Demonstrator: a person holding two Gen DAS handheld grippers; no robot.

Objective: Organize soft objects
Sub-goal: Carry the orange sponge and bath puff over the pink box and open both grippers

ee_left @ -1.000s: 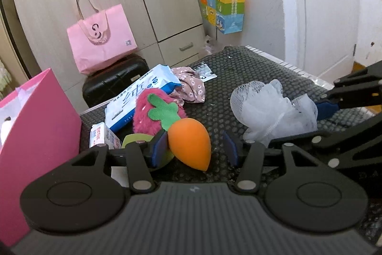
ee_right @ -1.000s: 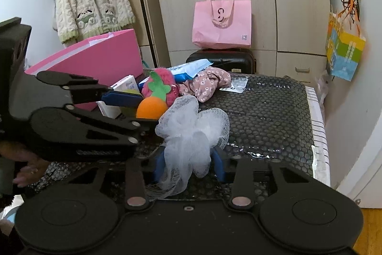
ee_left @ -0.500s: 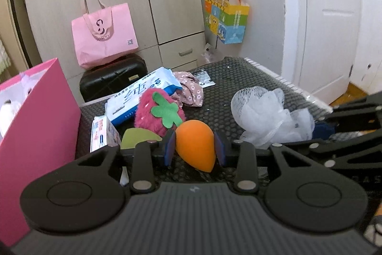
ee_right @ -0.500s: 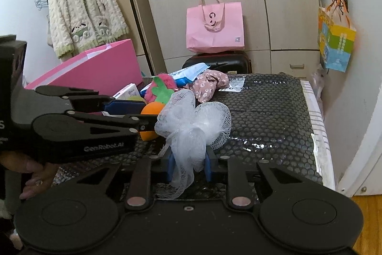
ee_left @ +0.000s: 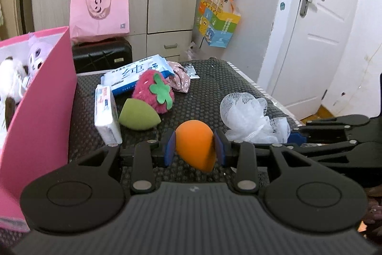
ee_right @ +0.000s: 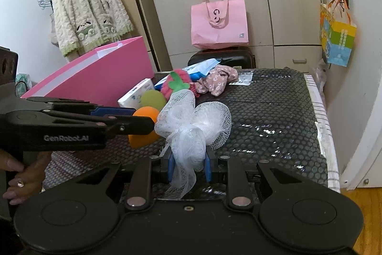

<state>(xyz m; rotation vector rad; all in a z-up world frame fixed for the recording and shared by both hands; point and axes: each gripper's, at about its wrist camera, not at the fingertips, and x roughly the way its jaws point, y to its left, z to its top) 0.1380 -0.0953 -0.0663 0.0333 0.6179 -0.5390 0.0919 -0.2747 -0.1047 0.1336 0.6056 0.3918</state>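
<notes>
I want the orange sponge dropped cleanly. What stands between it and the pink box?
Nothing tall. The orange sponge, clamped in the left tongs, has the green sponge and tissue pack low between it and the pink box.

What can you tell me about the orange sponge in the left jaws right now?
The orange sponge is a smooth, matte, egg-shaped makeup sponge that looks like soft foam. Its rounded end faces up and its pointed tip hangs down toward the camera. The left gripper has its blue pads clamped on either side of it, and it looks lifted clear of the black mat. The green sponge lies apart to its left, the white mesh pouf to its right. Nothing else touches it.
</notes>
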